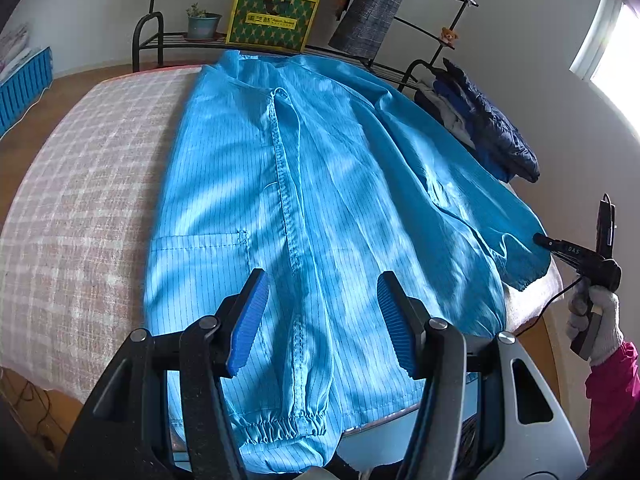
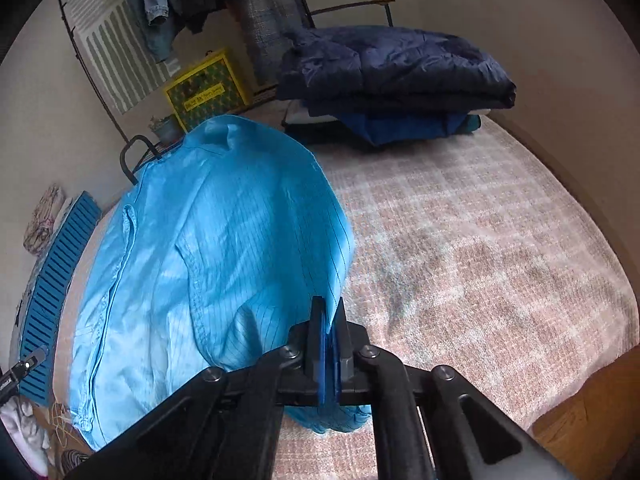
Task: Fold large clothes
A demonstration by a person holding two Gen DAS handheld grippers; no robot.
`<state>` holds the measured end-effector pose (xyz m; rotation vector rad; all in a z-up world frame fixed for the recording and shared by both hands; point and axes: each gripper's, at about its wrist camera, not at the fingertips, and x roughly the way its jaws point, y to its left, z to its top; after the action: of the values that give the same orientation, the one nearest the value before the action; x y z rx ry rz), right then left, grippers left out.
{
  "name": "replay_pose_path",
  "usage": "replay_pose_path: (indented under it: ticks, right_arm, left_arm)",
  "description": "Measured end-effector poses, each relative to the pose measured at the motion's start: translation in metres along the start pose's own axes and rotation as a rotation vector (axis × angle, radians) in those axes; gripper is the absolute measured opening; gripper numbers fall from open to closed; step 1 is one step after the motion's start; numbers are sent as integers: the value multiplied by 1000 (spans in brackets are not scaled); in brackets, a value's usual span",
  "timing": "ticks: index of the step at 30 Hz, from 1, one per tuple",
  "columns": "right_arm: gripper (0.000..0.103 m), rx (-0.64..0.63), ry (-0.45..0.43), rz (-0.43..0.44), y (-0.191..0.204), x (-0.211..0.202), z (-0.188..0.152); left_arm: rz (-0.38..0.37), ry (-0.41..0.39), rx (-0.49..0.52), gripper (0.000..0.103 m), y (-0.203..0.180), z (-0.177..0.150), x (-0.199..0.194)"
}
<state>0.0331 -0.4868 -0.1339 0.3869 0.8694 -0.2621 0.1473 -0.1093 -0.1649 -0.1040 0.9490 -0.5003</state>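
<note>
A large light-blue pinstriped garment (image 1: 320,184) lies spread on the pink plaid bed cover (image 1: 88,208); one sleeve with an elastic cuff (image 1: 284,428) is folded down its middle toward me. My left gripper (image 1: 320,312) is open and empty, hovering above that sleeve near the near edge. My right gripper (image 2: 329,320) is shut on the garment's right sleeve (image 2: 280,240) and holds its edge lifted off the bed. It also shows at the right of the left wrist view (image 1: 540,238), pinching the fabric edge.
A stack of folded dark-blue clothes (image 2: 392,80) sits at the far right of the bed. A black metal rack (image 1: 160,40) with a yellow-green box (image 1: 272,20) and a potted plant (image 1: 202,22) stands behind. A blue slatted crate (image 2: 56,280) is at the left.
</note>
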Motion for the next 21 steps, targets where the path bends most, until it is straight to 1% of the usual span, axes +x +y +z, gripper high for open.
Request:
replay_pose_path:
  ticks: [3, 5, 7, 9, 13, 15, 18, 21]
  right_arm:
    - [0, -93, -55, 23, 38, -22, -1]
    - [0, -184, -81, 36, 69, -33, -5]
    - [0, -286, -92, 65, 102, -40, -12]
    - [0, -389, -83, 103, 135, -40, -24]
    - [0, -563, -27, 163, 191, -26, -60]
    - [0, -648, 24, 189, 210, -11, -84]
    - [0, -766, 139, 226, 231, 13, -122]
    - [0, -870, 225, 228, 240, 29, -155]
  left_arm:
    - [3, 1, -10, 58, 4, 0, 2]
    - [-1, 2, -22, 58, 7, 0, 3]
    - [-2, 0, -33, 58, 9, -1, 3]
    - [3, -3, -40, 58, 13, 0, 3]
    - [12, -12, -76, 58, 22, 1, 2]
    - [15, -15, -92, 58, 27, 1, 2]
    - [20, -9, -105, 58, 33, -1, 5]
    - [24, 3, -109, 58, 35, -2, 10]
